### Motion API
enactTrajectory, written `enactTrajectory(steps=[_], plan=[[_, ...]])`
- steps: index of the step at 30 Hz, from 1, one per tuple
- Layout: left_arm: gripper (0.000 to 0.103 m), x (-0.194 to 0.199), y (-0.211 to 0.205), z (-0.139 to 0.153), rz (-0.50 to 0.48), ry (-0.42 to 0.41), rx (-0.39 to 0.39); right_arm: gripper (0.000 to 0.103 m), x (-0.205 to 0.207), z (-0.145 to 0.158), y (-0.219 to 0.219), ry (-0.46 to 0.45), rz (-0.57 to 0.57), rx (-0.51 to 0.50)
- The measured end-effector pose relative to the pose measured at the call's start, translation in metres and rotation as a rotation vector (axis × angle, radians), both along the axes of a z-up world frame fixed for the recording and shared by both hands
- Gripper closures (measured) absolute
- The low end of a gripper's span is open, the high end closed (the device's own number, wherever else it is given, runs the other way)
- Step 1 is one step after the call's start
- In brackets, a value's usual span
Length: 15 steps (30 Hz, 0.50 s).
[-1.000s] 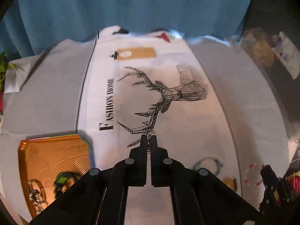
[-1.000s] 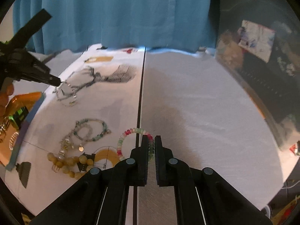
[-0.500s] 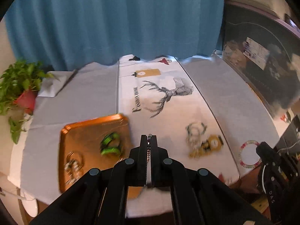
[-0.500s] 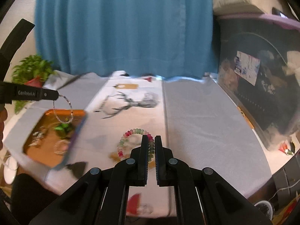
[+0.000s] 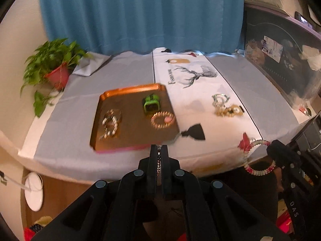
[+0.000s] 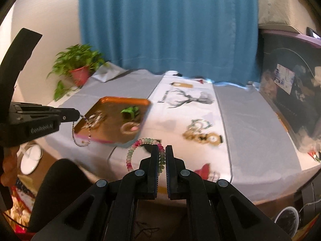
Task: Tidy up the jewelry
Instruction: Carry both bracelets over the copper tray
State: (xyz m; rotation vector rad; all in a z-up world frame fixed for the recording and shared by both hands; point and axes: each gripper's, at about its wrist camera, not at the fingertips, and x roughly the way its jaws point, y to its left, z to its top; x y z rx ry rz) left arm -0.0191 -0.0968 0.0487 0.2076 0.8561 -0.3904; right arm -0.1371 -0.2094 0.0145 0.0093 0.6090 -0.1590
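My left gripper [image 5: 159,150] is shut on a thin silver bead chain [image 6: 80,132], which hangs in a loop in front of the table's near edge. My right gripper [image 6: 162,152] is shut on a pink, white and green bead bracelet [image 6: 138,144], also seen in the left wrist view [image 5: 258,156]. Both are held off the near side of the table. An orange tray [image 5: 100,124] on the table holds a green watch [image 5: 150,104], a gold bracelet [image 5: 162,119] and a silver chain piece [image 5: 110,123].
More jewelry [image 5: 227,106] lies on the white deer-print cloth [image 5: 192,76] right of the tray, also seen in the right wrist view [image 6: 200,130]. A potted plant [image 5: 54,68] stands at the table's far left. A blue curtain hangs behind. A dark cabinet stands at the right.
Both grippers have pulled up and back from the tabletop to beyond its near edge, each carrying its piece. The whole table and tray have come into view.
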Motion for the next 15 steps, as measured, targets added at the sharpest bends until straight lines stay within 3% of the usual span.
enactTrajectory(steps=[15], plan=[[0.102,-0.039,0.074,-0.007,0.074,-0.002,-0.029,0.097,-0.023,-0.009,0.064,0.055,0.103,-0.027]])
